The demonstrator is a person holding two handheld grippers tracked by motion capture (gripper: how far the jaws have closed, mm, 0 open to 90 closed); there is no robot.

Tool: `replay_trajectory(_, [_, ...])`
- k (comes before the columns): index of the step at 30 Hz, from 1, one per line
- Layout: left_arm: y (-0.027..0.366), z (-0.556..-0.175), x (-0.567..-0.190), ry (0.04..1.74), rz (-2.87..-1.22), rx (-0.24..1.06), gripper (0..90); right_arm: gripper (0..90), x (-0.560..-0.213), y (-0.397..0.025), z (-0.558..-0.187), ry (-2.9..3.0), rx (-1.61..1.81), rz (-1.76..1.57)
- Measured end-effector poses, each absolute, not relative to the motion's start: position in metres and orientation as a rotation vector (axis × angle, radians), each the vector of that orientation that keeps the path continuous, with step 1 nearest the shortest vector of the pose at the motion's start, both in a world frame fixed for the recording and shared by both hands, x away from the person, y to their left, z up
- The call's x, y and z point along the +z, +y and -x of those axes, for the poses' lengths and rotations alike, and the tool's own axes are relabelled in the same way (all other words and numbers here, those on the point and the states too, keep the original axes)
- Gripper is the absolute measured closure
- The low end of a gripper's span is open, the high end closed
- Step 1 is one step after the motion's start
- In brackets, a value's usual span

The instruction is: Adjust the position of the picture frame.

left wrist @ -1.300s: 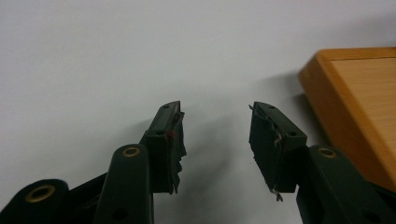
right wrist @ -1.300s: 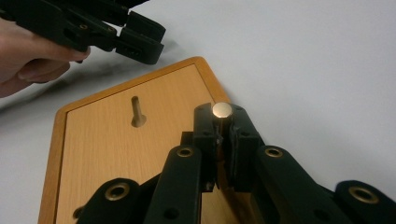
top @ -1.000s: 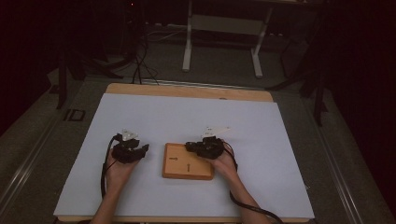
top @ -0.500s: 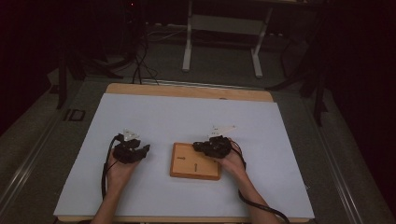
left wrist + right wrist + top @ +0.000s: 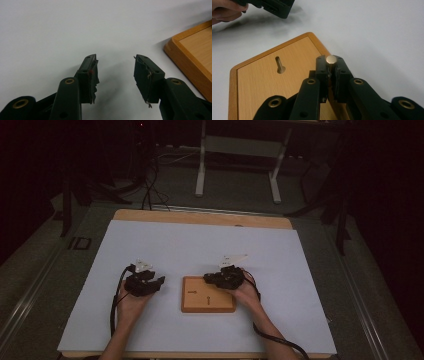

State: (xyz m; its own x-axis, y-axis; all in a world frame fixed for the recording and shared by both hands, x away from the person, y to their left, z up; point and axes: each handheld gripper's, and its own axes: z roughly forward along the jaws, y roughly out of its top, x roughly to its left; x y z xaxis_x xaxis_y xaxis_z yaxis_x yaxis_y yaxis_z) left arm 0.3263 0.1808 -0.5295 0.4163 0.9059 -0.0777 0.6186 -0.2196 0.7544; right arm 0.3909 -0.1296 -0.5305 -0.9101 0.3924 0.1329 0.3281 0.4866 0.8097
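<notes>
The wooden board (image 5: 208, 294) lies flat on the white tabletop (image 5: 200, 245). The right gripper (image 5: 331, 65), over the board's right edge, has its jaws closed on a brass-headed pin (image 5: 331, 59). The left gripper (image 5: 115, 71), left of the board, has its jaws open and empty.

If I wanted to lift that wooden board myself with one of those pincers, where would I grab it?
Probably by a raised edge. The wooden board lies flat on the table, so come in low from its free left side, where the open left gripper already waits, and pinch the rim top and bottom.
</notes>
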Motion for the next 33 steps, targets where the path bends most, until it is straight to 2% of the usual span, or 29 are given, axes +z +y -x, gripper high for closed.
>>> replay_trajectory(22, [0.162,-0.318,-0.524,1.130,-1.963,0.480,53.4,83.3,-0.530,-0.130,-0.386,2.617,1.396,-0.684])
replay_trajectory(33, [0.160,-0.318,-0.524,1.100,-1.954,0.475,53.4,65.0,-0.524,-0.139,-0.385,2.570,1.436,-0.712])
